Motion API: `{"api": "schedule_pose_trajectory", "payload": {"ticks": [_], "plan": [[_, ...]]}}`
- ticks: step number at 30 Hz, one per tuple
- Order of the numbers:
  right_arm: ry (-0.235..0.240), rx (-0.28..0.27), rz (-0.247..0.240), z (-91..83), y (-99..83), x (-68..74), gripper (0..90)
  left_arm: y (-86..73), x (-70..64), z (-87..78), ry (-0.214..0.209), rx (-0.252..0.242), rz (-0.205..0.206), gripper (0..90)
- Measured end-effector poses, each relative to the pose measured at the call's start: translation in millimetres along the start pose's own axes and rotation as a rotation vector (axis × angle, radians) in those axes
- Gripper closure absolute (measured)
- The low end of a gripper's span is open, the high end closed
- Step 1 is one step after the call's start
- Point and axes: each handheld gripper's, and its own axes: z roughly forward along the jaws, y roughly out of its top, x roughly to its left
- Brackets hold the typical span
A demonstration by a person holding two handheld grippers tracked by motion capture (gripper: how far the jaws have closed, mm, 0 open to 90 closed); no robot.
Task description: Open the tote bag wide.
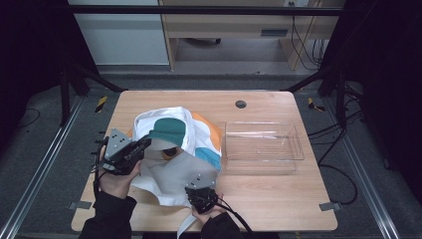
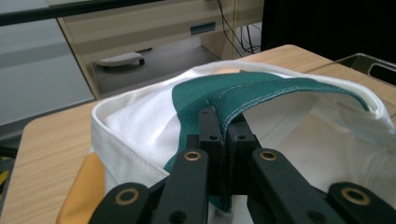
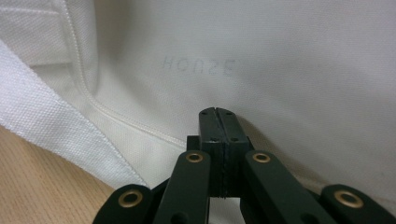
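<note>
Left claw [image 2: 223, 122] pinches shirt [image 1: 174, 149] – right claw [image 3: 218, 114] too.

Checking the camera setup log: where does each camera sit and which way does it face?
High view: above the person's side, looking forward and down on the table; forearms, hands, left tongs and right tongs show.
Left gripper view: rides the left tongs, looking along jaws shut on the shirt, its green edge.
Right gripper view: rides the right tongs, jaws closed on white cloth.
Shared: high and left gripper views both show the clear tray.
</note>
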Motion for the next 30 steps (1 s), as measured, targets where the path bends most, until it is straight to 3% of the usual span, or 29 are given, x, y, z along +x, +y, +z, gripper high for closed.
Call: {"api": "schedule_pose_trajectory", "payload": {"ticks": [14, 30], "plan": [[0.002, 0.004, 0.002, -0.1, 0.3, 0.4, 90.0, 25.6, 3.0, 6.1, 0.035, -0.046, -0.003, 87.5], [0.001, 0.006, -0.008, -0.2, 0.2, 0.5, 90.0, 46.4, 12.6, 20.1, 0.064, -0.065, -0.021, 87.5]]}}
